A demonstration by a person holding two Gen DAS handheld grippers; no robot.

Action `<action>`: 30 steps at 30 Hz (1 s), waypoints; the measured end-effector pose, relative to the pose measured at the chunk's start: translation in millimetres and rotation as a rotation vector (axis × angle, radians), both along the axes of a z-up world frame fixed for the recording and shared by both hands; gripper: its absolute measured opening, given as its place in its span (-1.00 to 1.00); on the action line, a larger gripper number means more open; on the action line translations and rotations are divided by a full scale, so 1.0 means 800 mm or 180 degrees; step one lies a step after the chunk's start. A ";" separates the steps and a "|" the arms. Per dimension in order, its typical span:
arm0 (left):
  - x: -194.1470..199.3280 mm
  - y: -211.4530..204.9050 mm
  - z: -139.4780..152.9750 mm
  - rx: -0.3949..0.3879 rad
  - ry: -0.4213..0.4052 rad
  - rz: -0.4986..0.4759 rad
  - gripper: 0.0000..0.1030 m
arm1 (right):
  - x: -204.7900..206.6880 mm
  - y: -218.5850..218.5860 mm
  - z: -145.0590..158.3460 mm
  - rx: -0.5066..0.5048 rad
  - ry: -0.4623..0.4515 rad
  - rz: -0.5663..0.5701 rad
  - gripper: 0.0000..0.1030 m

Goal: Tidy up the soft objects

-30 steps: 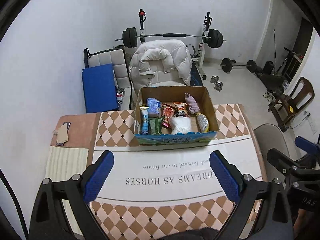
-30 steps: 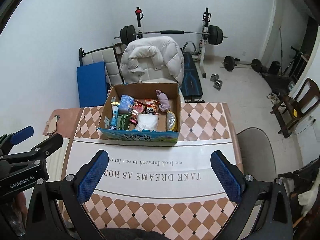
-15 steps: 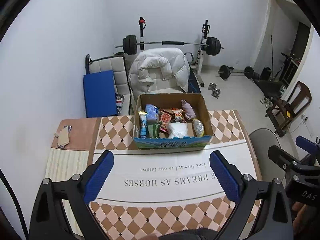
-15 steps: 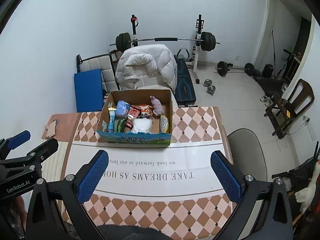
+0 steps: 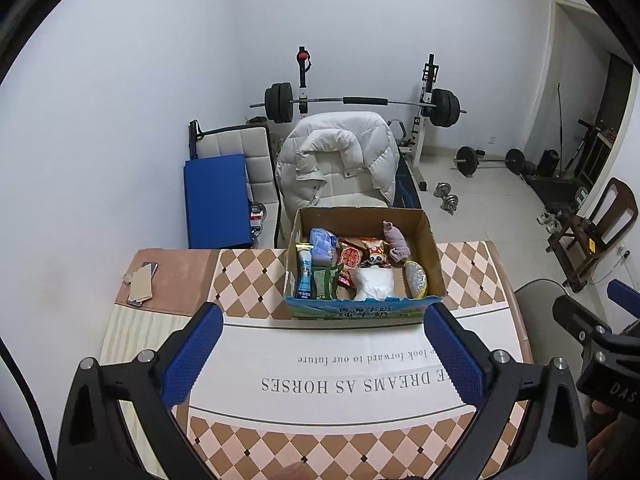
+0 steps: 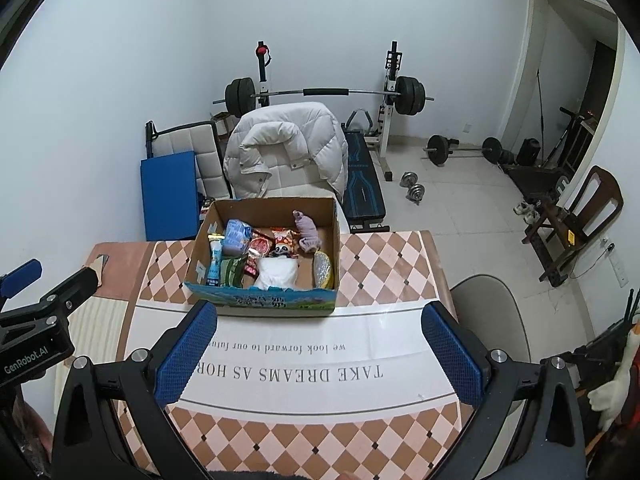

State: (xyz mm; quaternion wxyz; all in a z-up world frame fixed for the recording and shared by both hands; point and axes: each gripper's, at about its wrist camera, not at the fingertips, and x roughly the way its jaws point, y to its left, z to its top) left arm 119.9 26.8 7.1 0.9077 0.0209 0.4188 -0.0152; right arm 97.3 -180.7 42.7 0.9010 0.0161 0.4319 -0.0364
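An open cardboard box (image 5: pixel 434 256) stands on the far side of the table (image 5: pixel 248 276), also in the right wrist view (image 6: pixel 336 240). It holds a purple rolled sock (image 5: pixel 396 244), a white soft bundle (image 5: pixel 374 282), a blue packet (image 5: pixel 322 242), snack packs (image 5: pixel 352 258) and a tube (image 5: pixel 304 276). My left gripper (image 5: pixel 324 356) is open and empty, high above the table's near side. My right gripper (image 6: pixel 320 350) is open and empty beside it. Each shows at the edge of the other's view.
A phone and card (image 5: pixel 140 284) lie at the table's far left. A chair with a white puffer jacket (image 5: pixel 340 160) stands behind the box. A grey chair (image 6: pixel 488 320) is at the right. A barbell rack (image 5: pixel 360 102) and weights are behind.
Both grippers have risen and pulled back from the table, so the box looks smaller and farther. Jaws stayed open. Nothing in the box moved.
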 end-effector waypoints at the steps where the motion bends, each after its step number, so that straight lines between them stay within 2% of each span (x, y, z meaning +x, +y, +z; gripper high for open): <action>1: -0.001 -0.001 0.001 0.0001 -0.0003 0.0003 1.00 | 0.001 -0.001 0.000 -0.0006 -0.0004 -0.0008 1.00; 30: -0.004 0.001 0.003 -0.0010 0.0024 0.0000 1.00 | 0.004 0.002 0.009 -0.0044 -0.0055 -0.0005 1.00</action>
